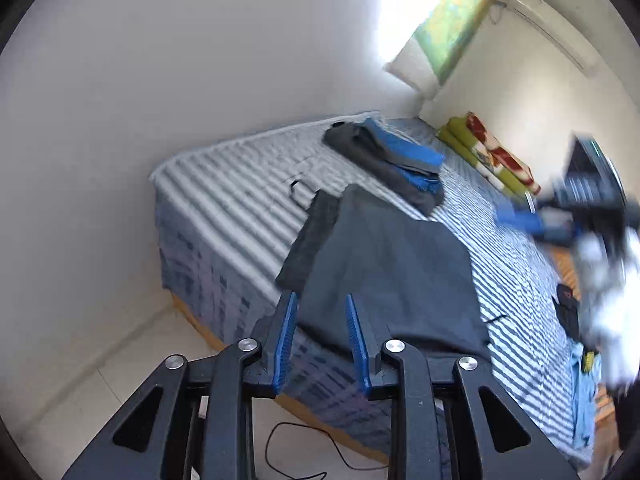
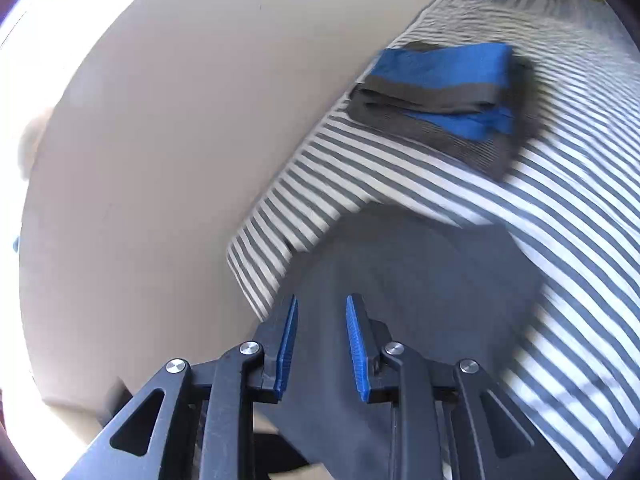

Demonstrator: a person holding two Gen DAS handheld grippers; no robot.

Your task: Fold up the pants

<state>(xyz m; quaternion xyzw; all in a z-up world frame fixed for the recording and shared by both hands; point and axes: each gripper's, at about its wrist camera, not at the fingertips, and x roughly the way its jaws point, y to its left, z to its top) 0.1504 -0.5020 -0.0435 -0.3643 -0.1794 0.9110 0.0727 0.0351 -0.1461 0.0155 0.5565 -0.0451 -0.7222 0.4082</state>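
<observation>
A white-walled room with a pale tiled floor [image 1: 132, 364] is shown, a bed [image 1: 224, 184] in a striped sheet standing against the wall. Only in the left wrist view are the bright window [image 1: 436, 4], the air conditioner [image 1: 552, 20], the red and green bedding [image 1: 492, 152] at the far side, a black cable [image 1: 304, 452] on the floor and the bed's near corner seen. The dark pants [image 1: 384, 268] are laid flat on the sheet near that corner, their edge draped over the bed's side. A folded stack [image 1: 396, 160] of grey and blue clothes is set farther back, apart from the pants.

The left gripper [image 1: 320, 340] is held with its jaws parted, nothing between them, just before the pants' draped edge. The right gripper [image 2: 320, 344], blurred at the left view's right edge, is likewise parted and empty over the pants. In the right wrist view the stack is seen close, with bare sheet between it and the pants.
</observation>
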